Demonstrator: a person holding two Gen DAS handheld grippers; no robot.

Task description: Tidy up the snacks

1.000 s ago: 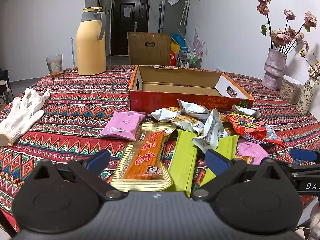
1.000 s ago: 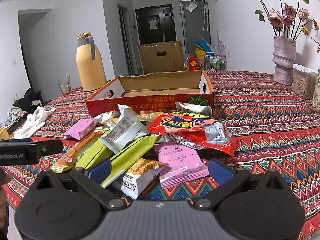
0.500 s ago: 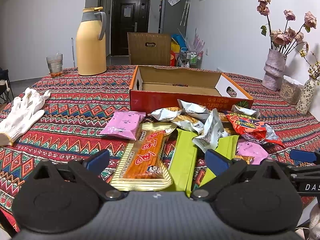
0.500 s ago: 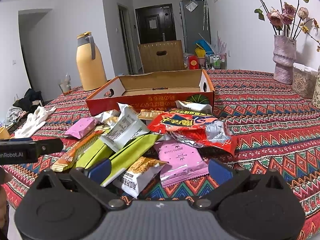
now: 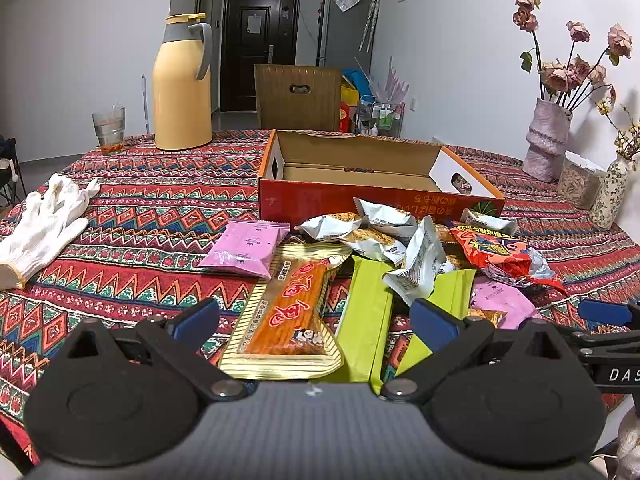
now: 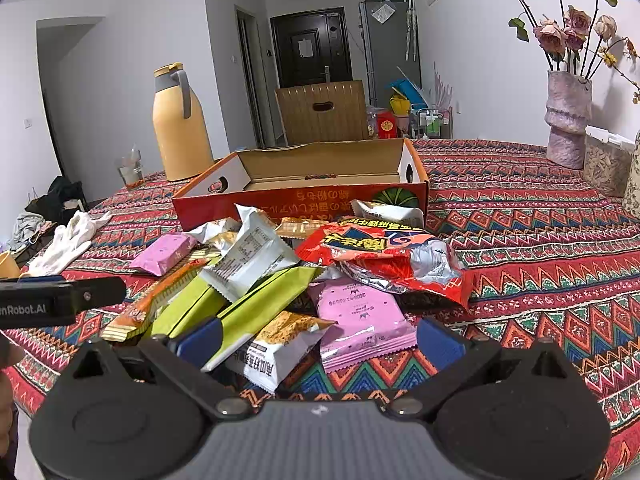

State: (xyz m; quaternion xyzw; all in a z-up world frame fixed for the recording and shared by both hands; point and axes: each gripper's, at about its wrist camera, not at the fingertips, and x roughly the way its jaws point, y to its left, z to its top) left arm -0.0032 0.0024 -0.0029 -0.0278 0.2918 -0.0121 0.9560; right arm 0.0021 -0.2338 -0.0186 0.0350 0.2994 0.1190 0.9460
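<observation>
A pile of snack packets lies on the patterned tablecloth in front of an open red cardboard box (image 5: 376,198) (image 6: 304,204). An orange-and-gold packet (image 5: 292,308), green packets (image 5: 366,316) (image 6: 256,312), pink packets (image 5: 246,246) (image 6: 360,320), white packets (image 5: 416,260) (image 6: 250,254) and a red foil bag (image 5: 500,252) (image 6: 384,252) make up the pile. My left gripper (image 5: 316,320) is open, low at the near edge by the orange packet. My right gripper (image 6: 316,338) is open, just before a white-and-orange packet (image 6: 280,344) and the pink one. Both are empty.
A yellow thermos (image 5: 182,84) and a glass (image 5: 109,128) stand at the back left. White gloves (image 5: 44,224) lie at the left. A vase of dried roses (image 5: 548,136) (image 6: 568,116) and small jars (image 5: 580,184) stand at the right. A wooden chair (image 5: 298,98) is behind the table.
The right gripper has crept slightly forward toward the pile. The left gripper has barely moved. No packet has shifted.
</observation>
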